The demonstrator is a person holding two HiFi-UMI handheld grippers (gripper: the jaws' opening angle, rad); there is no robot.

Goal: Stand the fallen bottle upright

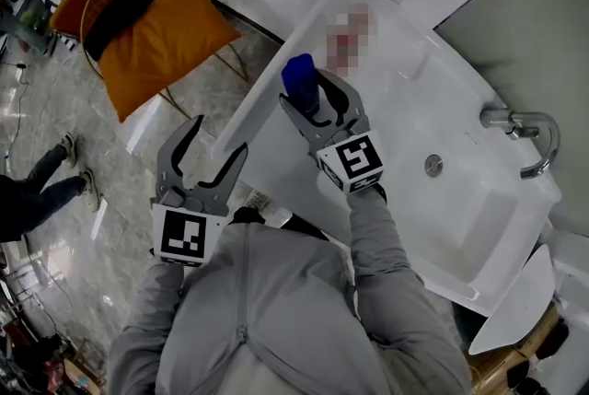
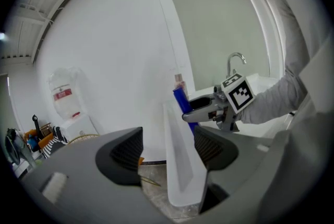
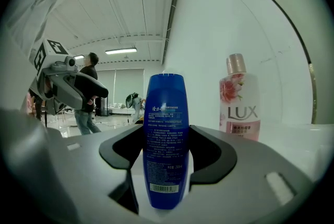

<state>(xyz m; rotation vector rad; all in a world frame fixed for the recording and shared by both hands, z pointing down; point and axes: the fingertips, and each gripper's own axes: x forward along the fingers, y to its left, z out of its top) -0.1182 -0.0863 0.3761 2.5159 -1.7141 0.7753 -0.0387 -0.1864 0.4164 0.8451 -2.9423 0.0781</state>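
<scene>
A long white sink (image 1: pixel 488 209) takes up most of what's in front of the person, running away ahead of the right claw (image 1: pixel 313 98) and off to its right. Grey sleeves (image 1: pixel 386 237) carry both claws. Ahead of the left claw (image 1: pixel 219 137) and to its left, a wire chair with an orange cushion (image 1: pixel 161 39) stands on the marble floor (image 1: pixel 138 218), and someone's legs (image 1: pixel 37 186) show further left

The right claw is clamped on the blue bottle (image 3: pixel 166 139), one pad on each side. The bottle stands upright between the jaws, its label facing back toward the hand and its top rising well above the pads. It is over the sink's flat ledge, though I can't tell whether its base touches. Beyond that claw's tips and a little to the right, a pink bottle (image 3: pixel 240 100) stands upright near the wall. The tap (image 1: pixel 525 131) is well off to that claw's right

The left claw hangs over the floor with its jaws spread apart and nothing in them, the sink's end just past its tips
</scene>
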